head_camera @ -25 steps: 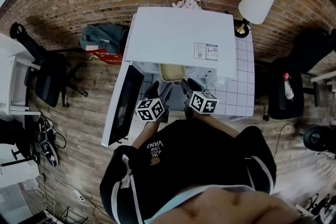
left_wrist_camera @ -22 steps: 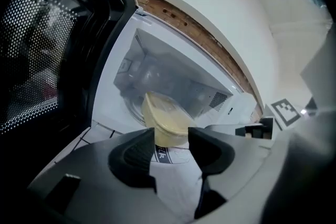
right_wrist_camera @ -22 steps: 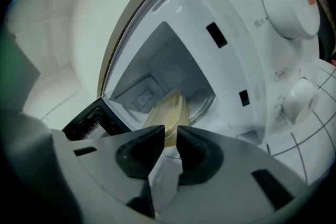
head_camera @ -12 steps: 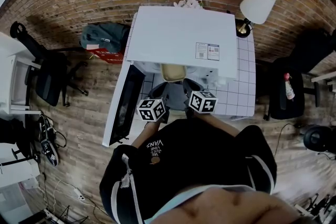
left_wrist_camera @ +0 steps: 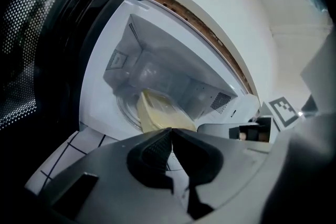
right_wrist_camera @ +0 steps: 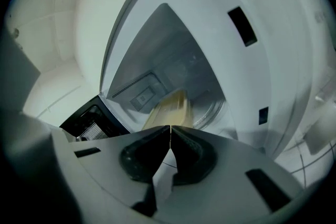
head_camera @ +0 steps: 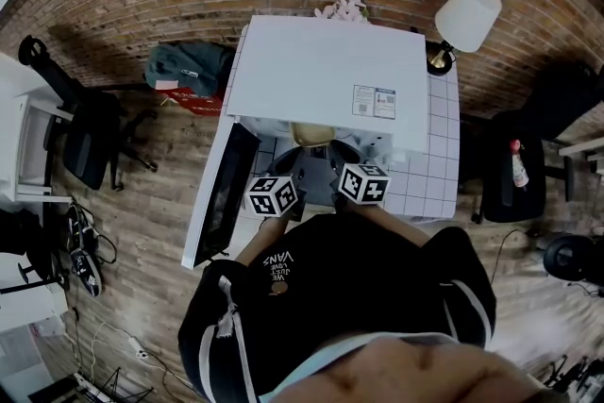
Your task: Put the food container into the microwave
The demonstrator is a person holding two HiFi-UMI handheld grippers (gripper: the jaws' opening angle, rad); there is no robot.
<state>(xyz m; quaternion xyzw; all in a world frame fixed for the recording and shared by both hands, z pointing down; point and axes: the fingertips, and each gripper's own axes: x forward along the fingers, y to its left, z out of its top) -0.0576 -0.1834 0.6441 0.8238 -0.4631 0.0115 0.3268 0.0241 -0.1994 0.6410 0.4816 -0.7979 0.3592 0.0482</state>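
Pale yellow food container [left_wrist_camera: 160,115] inside the open microwave [head_camera: 326,71] at the bench's left edge, door [head_camera: 222,193] swung left, my left gripper [left_wrist_camera: 170,132] and right gripper [right_wrist_camera: 170,128] clenched tight, perhaps touching its near rim.

White letters on the person's black top [head_camera: 279,265], low in the middle of the head view, spell "VANS". The smaller words beside it are unclear. Two stickers [head_camera: 375,102] on the microwave [head_camera: 321,71] are too small to read.
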